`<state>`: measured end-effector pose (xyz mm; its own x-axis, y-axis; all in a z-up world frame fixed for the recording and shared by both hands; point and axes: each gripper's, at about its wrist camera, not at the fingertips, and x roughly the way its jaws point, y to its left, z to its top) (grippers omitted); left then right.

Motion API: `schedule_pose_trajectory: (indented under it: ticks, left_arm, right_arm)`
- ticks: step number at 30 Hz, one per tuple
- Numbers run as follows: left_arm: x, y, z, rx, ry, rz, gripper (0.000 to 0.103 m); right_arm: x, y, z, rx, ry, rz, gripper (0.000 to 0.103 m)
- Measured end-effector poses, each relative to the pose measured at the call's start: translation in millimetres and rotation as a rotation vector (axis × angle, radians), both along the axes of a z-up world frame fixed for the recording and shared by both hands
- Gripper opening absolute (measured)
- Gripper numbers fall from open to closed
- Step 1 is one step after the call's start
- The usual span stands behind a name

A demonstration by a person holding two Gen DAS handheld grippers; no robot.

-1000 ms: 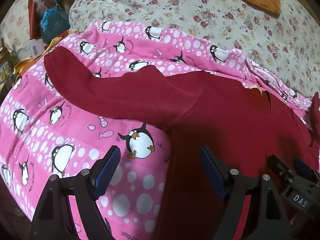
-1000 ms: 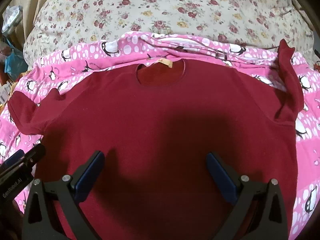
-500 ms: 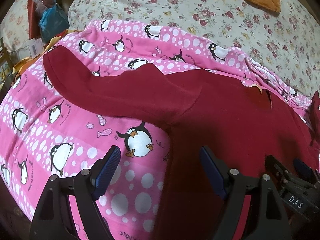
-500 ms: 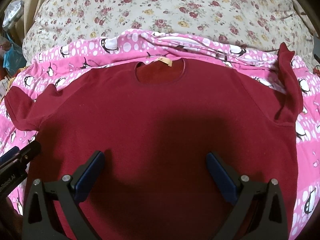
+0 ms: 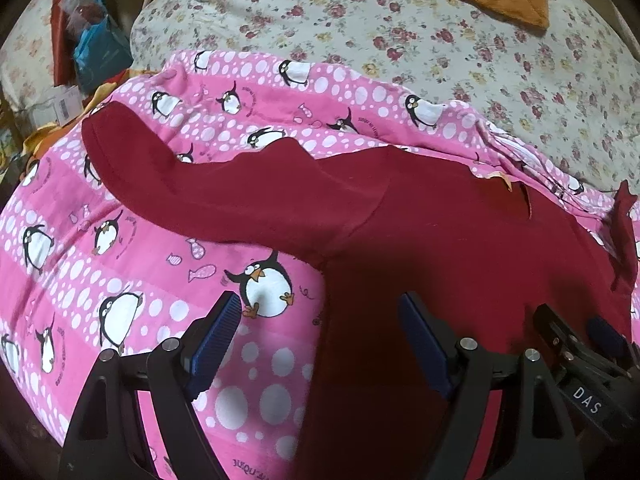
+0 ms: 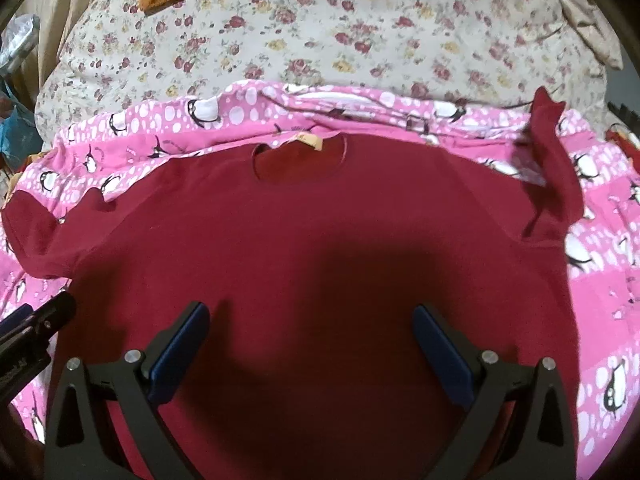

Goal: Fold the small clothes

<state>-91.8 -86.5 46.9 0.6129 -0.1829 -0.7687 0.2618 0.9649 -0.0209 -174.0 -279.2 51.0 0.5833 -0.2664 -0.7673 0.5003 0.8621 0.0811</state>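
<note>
Shirt (image 6: 320,240), dark red, long-sleeved, lies spread flat, neck away from the tools, on a pink penguin-print blanket (image 5: 120,260) over a bed.

Left tool (image 5: 320,332): jaws spread wide, nothing between them. It hangs over the shirt's left side edge; one finger over blanket, the other over red cloth. Right tool (image 6: 312,344): jaws equally wide, empty, over the lower middle of the body panel. Cannot tell whether either tool's fingers touch the fabric.

Handling, as a judgement: light, soft knit, no stiffness. It will drape and sag from any pinch point and may drag on the blanket and bunch. Not fragile. Grip should pinch only the shirt's layers, not the blanket beneath.

Where to take hold: left sleeve (image 5: 200,192) lies stretched out sideways, its cuff well out on the blanket; cuff or shoulder seam are fair pinch points for bringing it across the body. Right sleeve (image 6: 556,176) is twisted and partly standing up near the blanket's far edge; it likely wants smoothing first. Neckline (image 6: 300,160) shows a tan label.

Edges and room: blanket margin shows on both sides of the shirt, wider on the left. Beyond lies a floral quilt (image 6: 360,40). Clutter (image 5: 92,48) sits off the bed's left, far side, clear of the work.
</note>
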Motion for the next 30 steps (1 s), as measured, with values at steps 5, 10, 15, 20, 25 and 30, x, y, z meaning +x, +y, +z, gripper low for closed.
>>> schedule_pose_trajectory:
  ticks: [5,10,15,20,25,30]
  left_arm:
    - [-2.1,-3.0,1.9,0.0,-0.009,-0.015,0.063]
    - [-2.7,-2.5,3.0,-0.005,-0.012,-0.02,0.063]
    - [-3.2,-0.2,4.3,-0.007,-0.02,-0.009,0.063]
    - [-2.6,3.2,5.4,-0.008,-0.026,0.008,0.063]
    - [-2.3,4.9,5.9,-0.005,-0.033,0.02,0.063]
    - [-1.3,7.2,6.4,0.0,-0.035,0.03,0.063]
  right_arm:
    - [-3.4,-3.4,0.2,0.001,-0.006,-0.025,0.103]
    - [-3.5,-1.7,0.6,-0.01,-0.005,-0.029,0.103]
    - [-3.1,-1.8,0.2,-0.009,0.001,-0.031,0.103]
    - [-2.0,-0.9,-0.3,-0.012,0.012,-0.03,0.103]
    - [-2.6,-0.2,-0.2,-0.014,0.014,-0.029,0.103]
    - [-1.0,0.9,-0.4,-0.014,0.021,-0.025,0.103]
